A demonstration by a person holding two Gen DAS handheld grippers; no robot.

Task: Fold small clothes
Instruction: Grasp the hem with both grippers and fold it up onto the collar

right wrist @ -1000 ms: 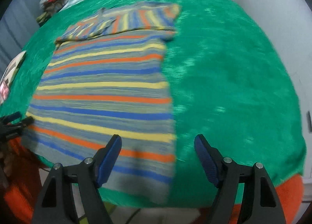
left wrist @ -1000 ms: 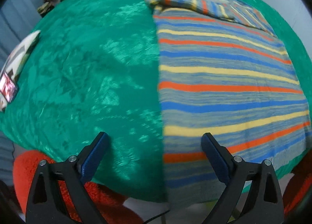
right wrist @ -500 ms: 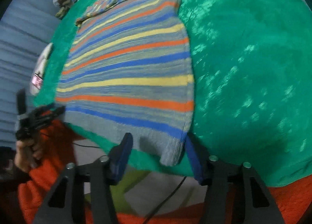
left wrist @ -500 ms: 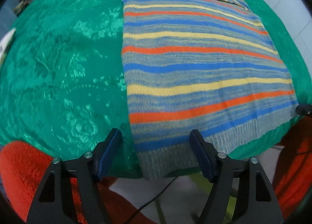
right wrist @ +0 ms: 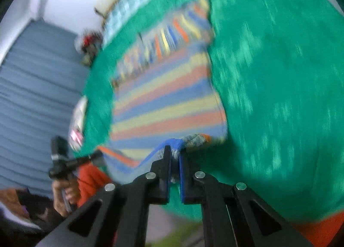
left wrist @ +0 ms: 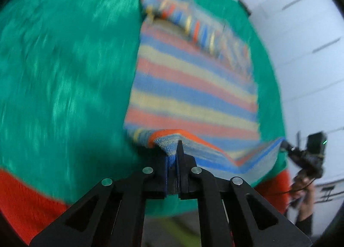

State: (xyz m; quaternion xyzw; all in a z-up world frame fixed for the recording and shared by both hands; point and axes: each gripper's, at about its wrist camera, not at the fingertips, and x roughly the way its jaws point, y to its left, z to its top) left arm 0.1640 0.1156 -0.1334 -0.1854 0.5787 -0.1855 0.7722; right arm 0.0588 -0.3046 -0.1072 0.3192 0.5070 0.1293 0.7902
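left gripper [left wrist: 172, 152]: we have its jaws clenched on the near-left hem corner of the striped sweater [left wrist: 193, 87], knit pinched between the blue pads.
right gripper [right wrist: 175, 156]: we have it clamped on the near-right hem corner.
sweater: we see it flat on the green cloth [left wrist: 64, 74], near hem lifted and sagging between both grippers; sleeves folded across the far end.
blur: we can't read finer detail.
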